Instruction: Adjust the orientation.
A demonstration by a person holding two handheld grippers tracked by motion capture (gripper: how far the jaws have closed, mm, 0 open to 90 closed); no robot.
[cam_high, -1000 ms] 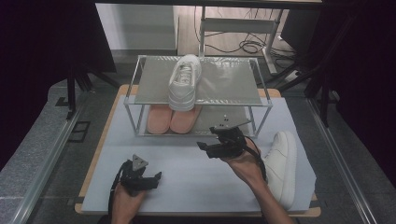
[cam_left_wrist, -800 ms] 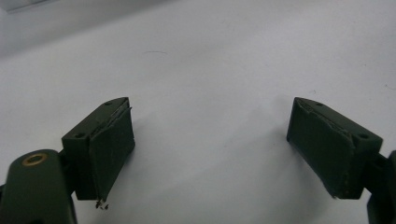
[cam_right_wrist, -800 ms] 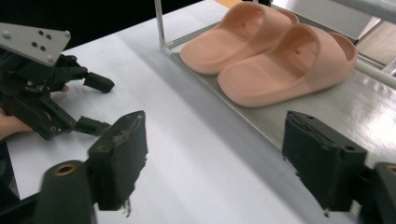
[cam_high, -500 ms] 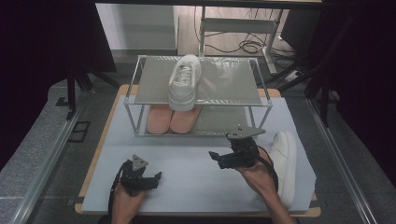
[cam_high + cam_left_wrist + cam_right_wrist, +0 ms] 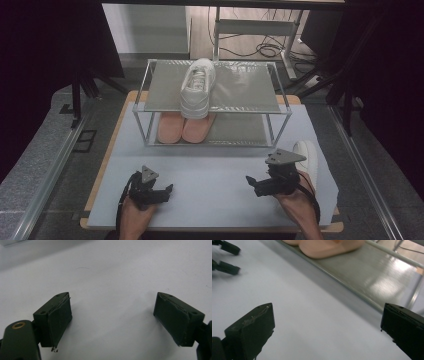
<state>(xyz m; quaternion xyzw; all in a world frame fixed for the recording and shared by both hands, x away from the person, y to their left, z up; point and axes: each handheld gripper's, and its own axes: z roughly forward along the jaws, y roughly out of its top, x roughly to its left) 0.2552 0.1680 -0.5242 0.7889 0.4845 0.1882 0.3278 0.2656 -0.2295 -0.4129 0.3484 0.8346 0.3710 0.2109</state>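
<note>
Right gripper (image 5: 256,184), lower right of the high view: jaws just spread wide, nothing between them, beside the white lace-up sneaker (image 5: 307,156) lying at the mat's right edge, probably next for the rack. Left gripper (image 5: 161,191), lower left, released and empty, parked on the mat.

The left gripper (image 5: 167,189) sits low at the near left, held from behind by the left hand (image 5: 134,216), with its jaws spread wide and nothing between them. The right gripper (image 5: 251,182) lies at the near right in the right hand (image 5: 296,202), pointing toward the left one (roughly level). Its jaws have just been opening and stand wide apart, empty.
</note>
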